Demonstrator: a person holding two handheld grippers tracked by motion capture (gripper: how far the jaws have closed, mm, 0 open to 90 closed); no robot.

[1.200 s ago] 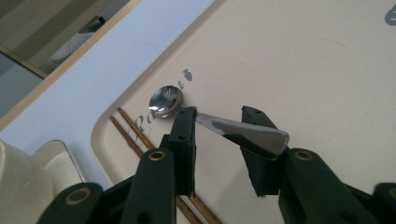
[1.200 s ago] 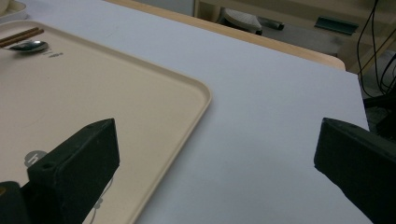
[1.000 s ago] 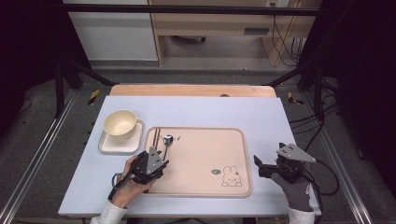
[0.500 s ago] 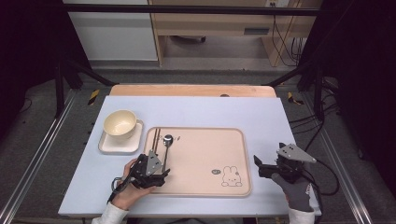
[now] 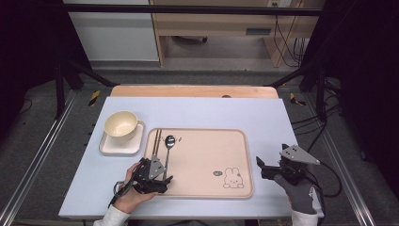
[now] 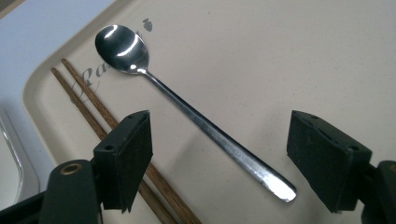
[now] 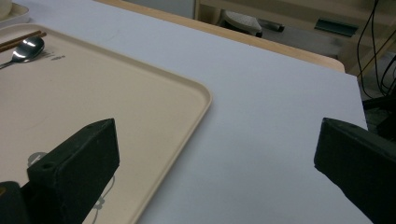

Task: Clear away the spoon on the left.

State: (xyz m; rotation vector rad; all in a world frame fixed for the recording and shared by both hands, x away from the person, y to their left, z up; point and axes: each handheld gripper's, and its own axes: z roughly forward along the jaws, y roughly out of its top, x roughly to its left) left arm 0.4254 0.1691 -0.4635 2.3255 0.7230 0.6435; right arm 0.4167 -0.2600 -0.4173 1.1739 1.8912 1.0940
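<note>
A beige tray (image 5: 207, 160) lies in the middle of the table. A steel spoon (image 5: 168, 148) rests on its left part, bowl pointing away, beside a pair of brown chopsticks (image 5: 156, 141). My left gripper (image 5: 162, 178) hovers at the tray's near left corner. In the left gripper view my left gripper (image 6: 219, 135) is open, and the spoon (image 6: 205, 123) handle runs between the jaws without touching them; the chopsticks (image 6: 88, 112) pass by the left jaw. My right gripper (image 5: 261, 168) is open over bare table right of the tray, with nothing between the jaws (image 7: 219, 135).
A cream bowl (image 5: 121, 125) stands on a square white plate (image 5: 117, 147) left of the tray. The tray (image 7: 116, 93) carries a rabbit drawing (image 5: 233, 178) at its near right corner. The light blue table top (image 5: 263, 117) ends in a wooden strip at the far edge.
My left gripper has eased back slightly towards the near edge while the spoon stays on the tray. The right gripper has not moved.
</note>
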